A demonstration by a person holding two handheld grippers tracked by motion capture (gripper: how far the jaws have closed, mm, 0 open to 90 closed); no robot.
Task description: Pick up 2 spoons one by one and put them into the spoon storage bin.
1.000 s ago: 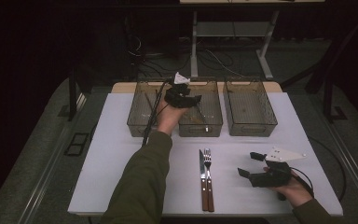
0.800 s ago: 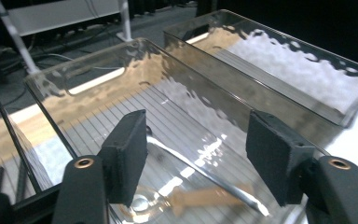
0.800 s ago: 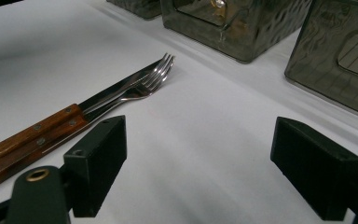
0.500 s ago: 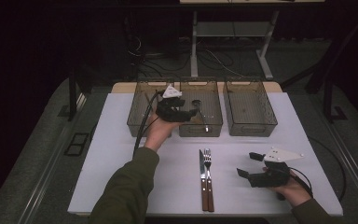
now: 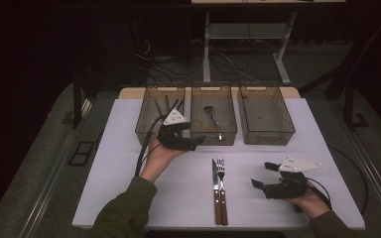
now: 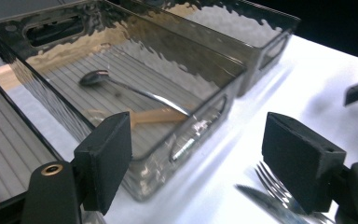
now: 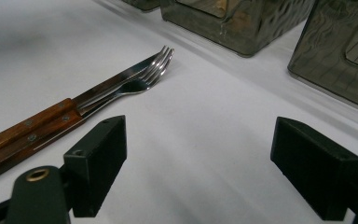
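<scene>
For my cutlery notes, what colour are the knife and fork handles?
Reddish-brown wood handles with small metal rivets, clearest in the right gripper view.

No legible txt, labels, brands or nos. on anything here.

We see a wood-handled spoon (image 5: 212, 120) lying flat in the middle bin (image 5: 213, 136), bowl at the far end; a wood-handled knife (image 5: 216, 191) and fork (image 5: 222, 188) lie side by side on the desk (image 5: 124, 163).
</scene>
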